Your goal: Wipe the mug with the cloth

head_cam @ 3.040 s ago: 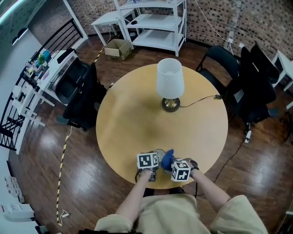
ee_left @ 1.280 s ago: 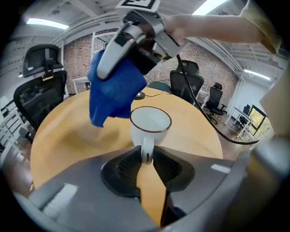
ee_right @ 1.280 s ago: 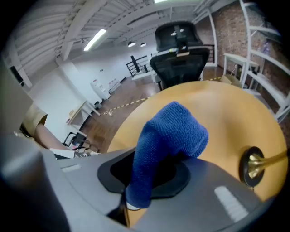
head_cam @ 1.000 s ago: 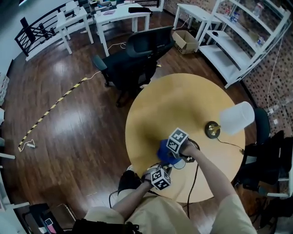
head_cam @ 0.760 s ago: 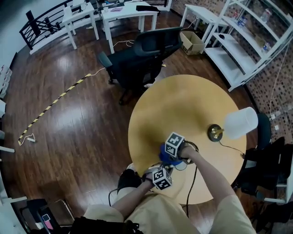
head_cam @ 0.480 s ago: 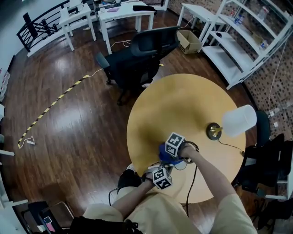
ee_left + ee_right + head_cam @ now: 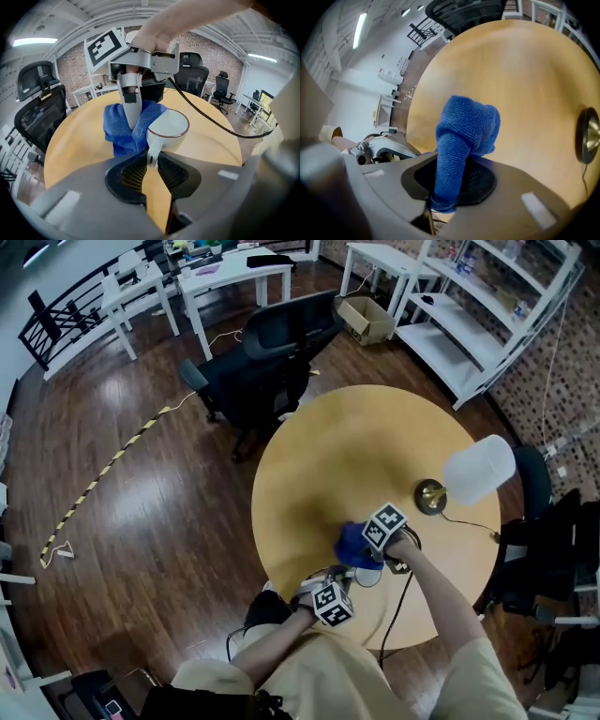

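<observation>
The fingers of the left gripper (image 7: 151, 161) are clamped narrowly on the handle of the white mug (image 7: 168, 127). The right gripper (image 7: 449, 185) pinches the blue cloth (image 7: 468, 125) against the mug's side. The mug stands near the desk's (image 7: 375, 442) near edge, with open surface beyond and the lamp (image 7: 476, 470) to the right.
</observation>
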